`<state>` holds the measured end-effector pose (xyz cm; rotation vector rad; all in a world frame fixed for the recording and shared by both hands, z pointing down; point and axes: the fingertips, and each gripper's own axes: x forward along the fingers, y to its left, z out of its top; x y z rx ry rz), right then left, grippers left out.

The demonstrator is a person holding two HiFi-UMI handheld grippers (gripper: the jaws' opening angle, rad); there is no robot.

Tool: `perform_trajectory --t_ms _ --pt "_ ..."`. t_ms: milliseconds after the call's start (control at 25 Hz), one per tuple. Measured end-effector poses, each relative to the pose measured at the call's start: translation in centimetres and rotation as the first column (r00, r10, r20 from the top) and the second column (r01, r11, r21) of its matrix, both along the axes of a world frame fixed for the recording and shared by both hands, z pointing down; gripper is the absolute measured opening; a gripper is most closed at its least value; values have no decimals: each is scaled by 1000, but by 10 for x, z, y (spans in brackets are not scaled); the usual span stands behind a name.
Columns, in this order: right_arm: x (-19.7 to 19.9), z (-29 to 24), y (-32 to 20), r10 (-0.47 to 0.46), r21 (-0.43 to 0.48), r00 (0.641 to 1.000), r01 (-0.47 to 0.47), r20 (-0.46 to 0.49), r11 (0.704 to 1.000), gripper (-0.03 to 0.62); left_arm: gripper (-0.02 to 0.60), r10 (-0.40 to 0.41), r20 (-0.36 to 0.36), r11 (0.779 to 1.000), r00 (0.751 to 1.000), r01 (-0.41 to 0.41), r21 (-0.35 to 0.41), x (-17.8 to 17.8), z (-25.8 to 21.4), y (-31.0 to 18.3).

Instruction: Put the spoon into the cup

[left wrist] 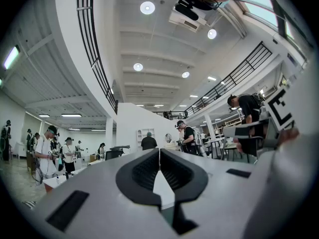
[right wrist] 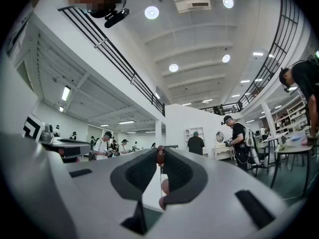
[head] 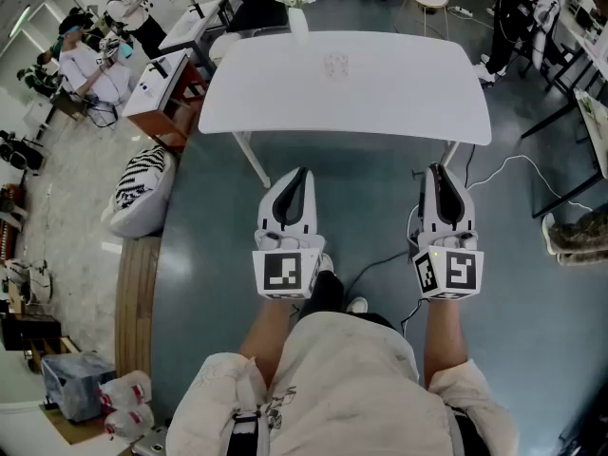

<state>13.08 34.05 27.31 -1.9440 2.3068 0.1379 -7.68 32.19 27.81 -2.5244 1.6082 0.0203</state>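
Note:
A white table (head: 399, 112) stands ahead of me, and a faint clear cup (head: 335, 65) sits near its middle. Both grippers hang side by side short of the table's near edge, pointing roughly level. My left gripper (head: 300, 174) is shut, its tips meeting with nothing between them (left wrist: 159, 152). My right gripper (head: 438, 171) is shut on a thin brownish spoon (right wrist: 160, 157), pinched at the jaw tips (right wrist: 160, 153). More of the spoon shows lower between the pads. In the head view the spoon is hidden by the jaws.
A white vase with flowers (head: 297, 8) stands at the table's far edge. A zebra-print cushion (head: 142, 186) and a wooden bench (head: 135, 297) lie to the left. Cables (head: 518, 164) trail on the floor at the right. Several people work at desks around the room.

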Motion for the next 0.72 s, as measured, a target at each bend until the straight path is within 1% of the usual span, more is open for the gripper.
perform_trajectory --t_ms 200,320,440,600,720 --pt "-6 -6 -10 1 11 1000 -1 9 1000 28 8 7 0 1000 1000 -7 8 -7 -4 -12" --pt "-14 -5 -22 10 4 1000 -10 -6 1000 28 8 13 -4 1000 1000 -13 15 -14 -4 -27" --pt "-18 1 -32 20 -17 1000 -20 -23 1000 28 8 9 -3 1000 1000 -9 -1 -21 3 -38" --pt "-18 9 -53 43 -29 999 -42 14 999 28 8 0 -14 1000 1000 -1 -20 -29 13 -61" --pt "-26 18 -72 39 -44 999 -39 8 998 28 8 -11 -13 999 1000 10 -33 -40 23 -81"
